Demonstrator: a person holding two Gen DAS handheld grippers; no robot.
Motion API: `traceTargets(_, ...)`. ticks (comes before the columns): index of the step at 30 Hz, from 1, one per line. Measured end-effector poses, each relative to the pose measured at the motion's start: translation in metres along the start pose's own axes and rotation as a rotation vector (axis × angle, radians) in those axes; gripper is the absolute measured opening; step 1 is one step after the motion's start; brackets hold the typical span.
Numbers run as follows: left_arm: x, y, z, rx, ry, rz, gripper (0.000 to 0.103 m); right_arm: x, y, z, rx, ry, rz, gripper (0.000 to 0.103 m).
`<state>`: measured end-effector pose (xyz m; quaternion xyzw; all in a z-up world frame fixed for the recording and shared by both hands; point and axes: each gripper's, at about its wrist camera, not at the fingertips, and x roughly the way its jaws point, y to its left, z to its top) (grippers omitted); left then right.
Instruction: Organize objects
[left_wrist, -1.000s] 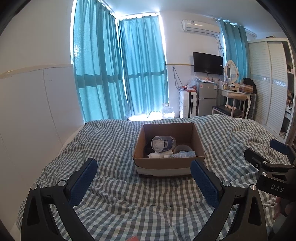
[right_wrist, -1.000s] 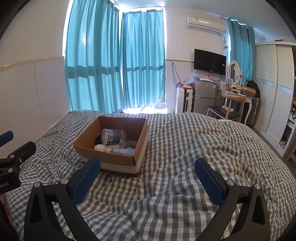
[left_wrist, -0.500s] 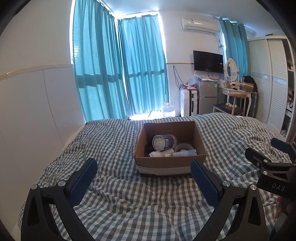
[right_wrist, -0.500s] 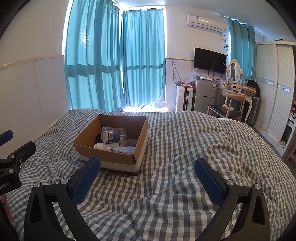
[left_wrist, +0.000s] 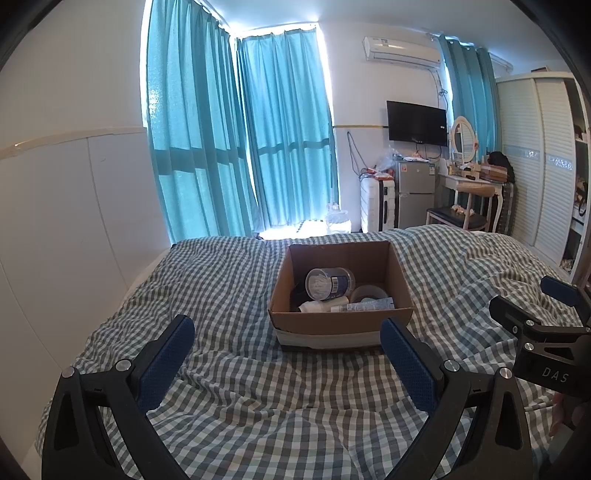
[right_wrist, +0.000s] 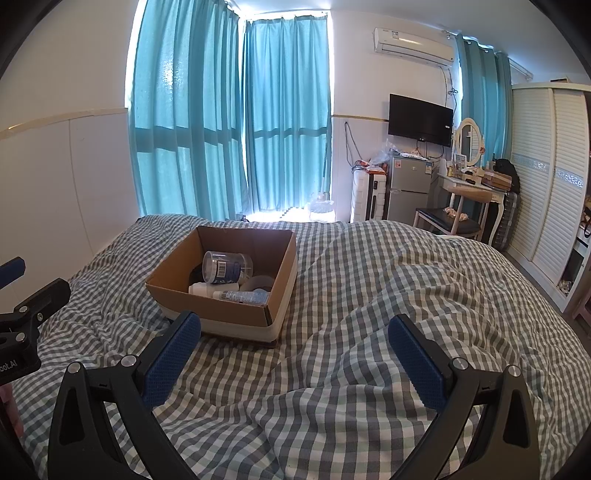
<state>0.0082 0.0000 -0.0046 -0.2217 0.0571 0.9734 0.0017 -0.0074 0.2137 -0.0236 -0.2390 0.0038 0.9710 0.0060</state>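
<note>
Cardboard box (left_wrist: 340, 325) on the checked bed (left_wrist: 229, 387)
Left gripper (left_wrist: 286, 352) and right gripper (right_wrist: 295, 341) both hang spread apart, empty, above the bedcover; the box holds a clear jar (left_wrist: 328, 283), tube and tape roll.

An open brown cardboard box (left_wrist: 341, 325) sits on a rumpled grey-and-white checked bedspread (left_wrist: 229, 288); inside, a clear round container (left_wrist: 328, 283) with a dark blue barcoded label lies on its side above a white bottle (left_wrist: 314, 306), a pale tube (left_wrist: 369, 305) and a roll of tape (left_wrist: 369, 293)
</note>
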Motion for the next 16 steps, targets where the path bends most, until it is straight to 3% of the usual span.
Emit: traceTargets(16, 0.0001, 0.003, -0.0031, 0.0, -0.008, 0.009, 0.103, 0.0021, 0.0009, -0.0019, -0.002, 0.003, 0.001, 0.102)
